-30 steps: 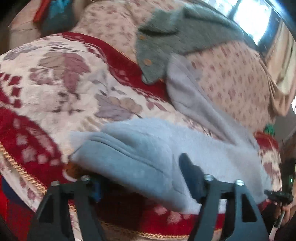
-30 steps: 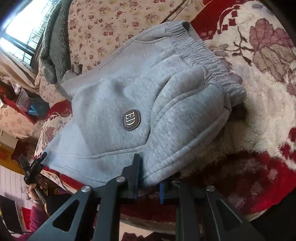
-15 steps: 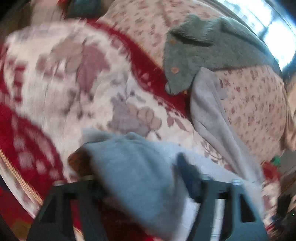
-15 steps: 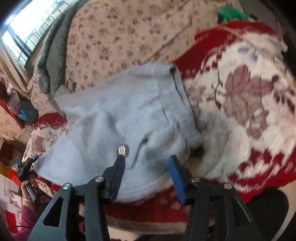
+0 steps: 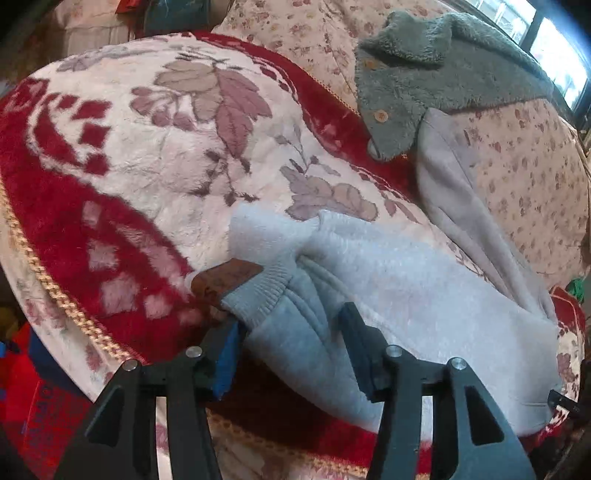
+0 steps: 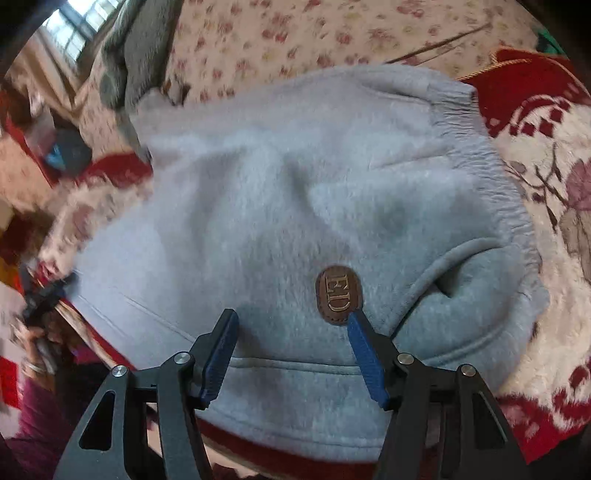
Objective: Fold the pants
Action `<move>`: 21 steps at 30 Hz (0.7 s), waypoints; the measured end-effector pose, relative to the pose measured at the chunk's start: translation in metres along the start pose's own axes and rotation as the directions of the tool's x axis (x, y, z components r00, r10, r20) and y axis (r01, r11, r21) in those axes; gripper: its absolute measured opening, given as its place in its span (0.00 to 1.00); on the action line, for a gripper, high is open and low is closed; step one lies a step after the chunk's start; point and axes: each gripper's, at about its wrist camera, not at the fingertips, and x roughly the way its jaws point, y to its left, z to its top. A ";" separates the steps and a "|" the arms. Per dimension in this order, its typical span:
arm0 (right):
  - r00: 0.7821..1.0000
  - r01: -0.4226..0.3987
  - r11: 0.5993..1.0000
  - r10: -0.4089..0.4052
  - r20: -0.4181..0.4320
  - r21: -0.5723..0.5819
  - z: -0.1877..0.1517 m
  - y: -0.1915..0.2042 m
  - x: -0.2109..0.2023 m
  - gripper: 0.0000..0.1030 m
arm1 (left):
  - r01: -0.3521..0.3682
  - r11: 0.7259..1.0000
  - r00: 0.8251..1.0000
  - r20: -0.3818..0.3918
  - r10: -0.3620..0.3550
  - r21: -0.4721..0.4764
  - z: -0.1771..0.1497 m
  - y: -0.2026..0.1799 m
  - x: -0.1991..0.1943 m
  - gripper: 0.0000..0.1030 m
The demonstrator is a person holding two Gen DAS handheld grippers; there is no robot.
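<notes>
Grey fleece pants (image 6: 280, 206) lie on a red and cream floral blanket (image 6: 546, 192). They have an elastic waistband (image 6: 491, 173) at the right and a brown oval patch (image 6: 338, 293). My right gripper (image 6: 291, 332) is open, jaws wide apart over the pants just below the patch. In the left wrist view the ribbed leg cuff (image 5: 258, 291) and fleecy inner side (image 5: 406, 280) lie bunched between the jaws of my left gripper (image 5: 291, 332), which is open. A brown tag (image 5: 221, 277) pokes out beside the cuff.
A grey-green fleece jacket (image 5: 424, 77) and a pale grey garment (image 5: 450, 184) lie on the floral cover (image 5: 528, 173) behind. The blanket's gold-corded edge (image 5: 55, 295) runs near the left gripper. A window (image 6: 70, 33) is at the far back.
My right gripper has let go of the pants' lower edge, opened wide, and now sits over the patch. My left gripper stays open, with the pants leg flipped so the cuff lies between its jaws.
</notes>
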 end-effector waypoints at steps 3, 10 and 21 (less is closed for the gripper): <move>1.000 0.021 0.999 -0.021 -0.012 -0.038 0.004 0.005 -0.005 0.70 | -0.067 0.997 0.997 0.029 0.066 0.045 0.004 -0.013 -0.014 0.73; 0.998 0.027 1.000 -0.027 0.048 0.001 0.018 -0.004 -0.021 0.71 | -0.029 0.988 0.991 0.137 0.009 0.149 0.018 -0.060 -0.052 0.82; 0.995 0.015 1.000 -0.016 0.094 0.017 0.060 -0.025 -0.022 0.71 | 0.123 0.970 0.991 0.028 -0.132 0.210 0.044 -0.157 0.004 0.86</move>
